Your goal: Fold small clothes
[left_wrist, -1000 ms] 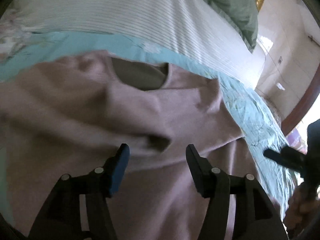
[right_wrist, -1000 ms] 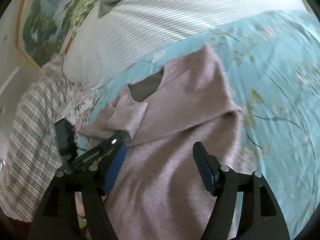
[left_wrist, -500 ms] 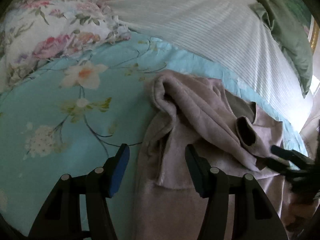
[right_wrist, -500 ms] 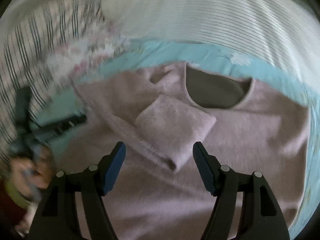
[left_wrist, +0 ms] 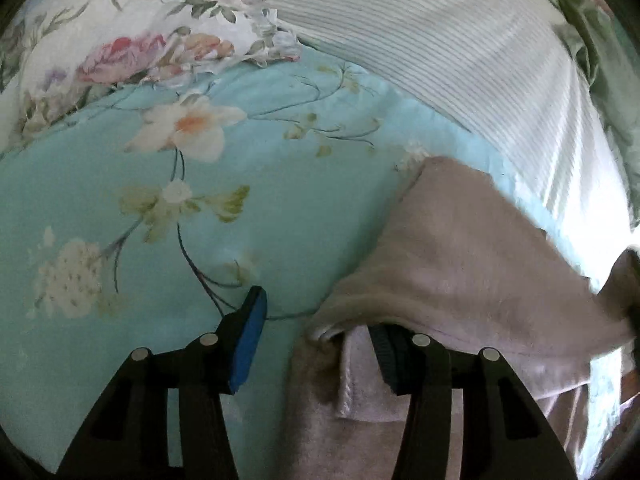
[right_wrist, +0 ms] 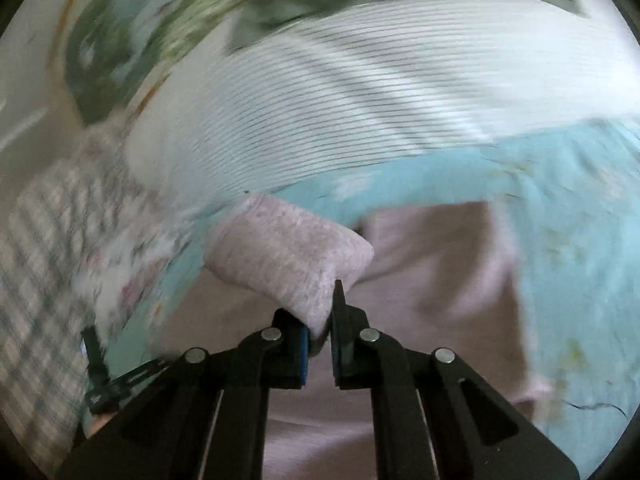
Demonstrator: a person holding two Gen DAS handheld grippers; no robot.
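Observation:
A pale pink sweater point(left_wrist: 460, 264) lies on the turquoise floral bedspread point(left_wrist: 200, 208). My left gripper point(left_wrist: 320, 320) is open at the sweater's left edge; its right finger sits under a fold of the fabric, its blue-padded left finger over the bedspread. In the right wrist view my right gripper point(right_wrist: 322, 320) is shut on the sweater's sleeve cuff point(right_wrist: 288, 256) and holds it lifted above the sweater body point(right_wrist: 432, 280). The left gripper shows there at the lower left point(right_wrist: 104, 376).
A white striped pillow point(left_wrist: 460, 52) lies behind the sweater, with a floral pillow point(left_wrist: 132, 32) at the left and a green cloth point(left_wrist: 600, 40) at the far right. A checked cloth point(right_wrist: 36, 272) lies at the bed's left side.
My right gripper has closed on the sleeve cuff and lifted it. My left gripper has moved to the sweater's left edge, its right finger now under the fabric.

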